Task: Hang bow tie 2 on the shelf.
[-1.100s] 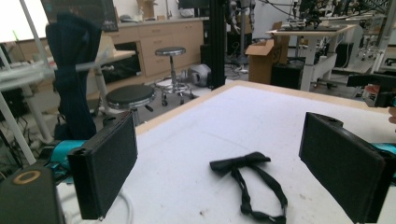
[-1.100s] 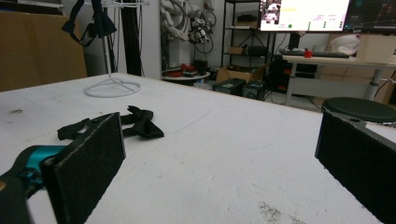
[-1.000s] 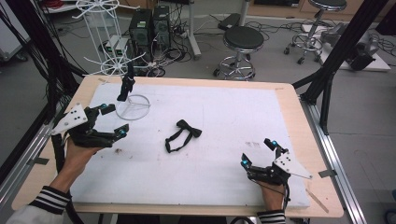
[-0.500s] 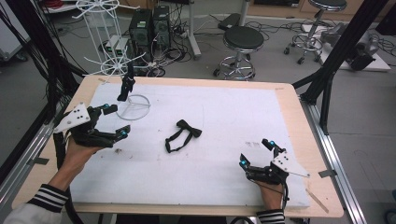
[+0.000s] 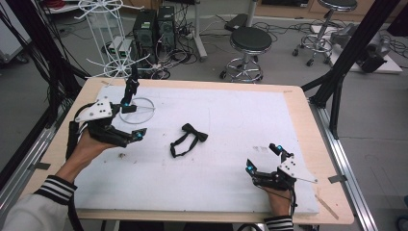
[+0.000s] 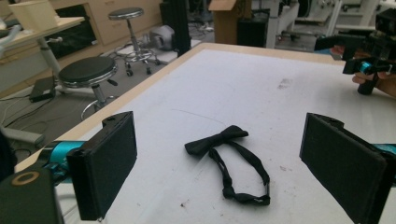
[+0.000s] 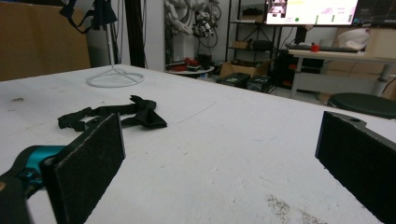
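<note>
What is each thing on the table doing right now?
Bow tie: lying flat, strap looped and fastened, untouched.
Left gripper: open, raised near the stand, holding nothing.
Right gripper: open, low over the table, holding nothing.
White wire stand: upright, its ring base on the table.

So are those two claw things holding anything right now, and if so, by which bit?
Nothing is held. The left gripper and right gripper both stand open with bare fingers, and the black bow tie lies untouched on the table between them.
</note>
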